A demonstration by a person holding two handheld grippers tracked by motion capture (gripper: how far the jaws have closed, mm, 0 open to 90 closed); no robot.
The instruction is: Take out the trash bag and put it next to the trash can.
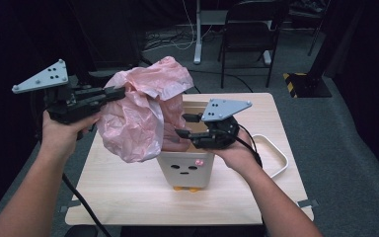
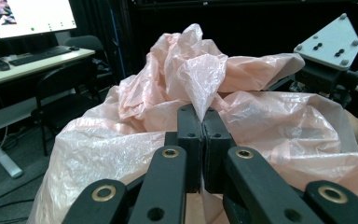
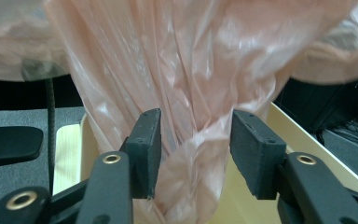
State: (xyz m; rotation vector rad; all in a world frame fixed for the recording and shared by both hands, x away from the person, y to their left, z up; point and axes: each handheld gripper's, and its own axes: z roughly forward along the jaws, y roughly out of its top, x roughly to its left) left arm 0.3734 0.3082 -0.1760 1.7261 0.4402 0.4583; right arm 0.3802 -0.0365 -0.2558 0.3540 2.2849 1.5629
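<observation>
The plastic bag (image 1: 140,113) is pale translucent pink, crinkled with whitish highlights, and the bin (image 1: 186,168) under it is cream-white with a small drawn face in black, a pink dot on one cheek and orange feet. The tabletop (image 1: 128,192) is light wood grain, and the tray (image 1: 271,153) at its edge is white. Both the left claw (image 1: 121,91) and the right claw (image 1: 185,126) are black with brass-coloured rivets, each topped by a grey plate with dark holes.
</observation>
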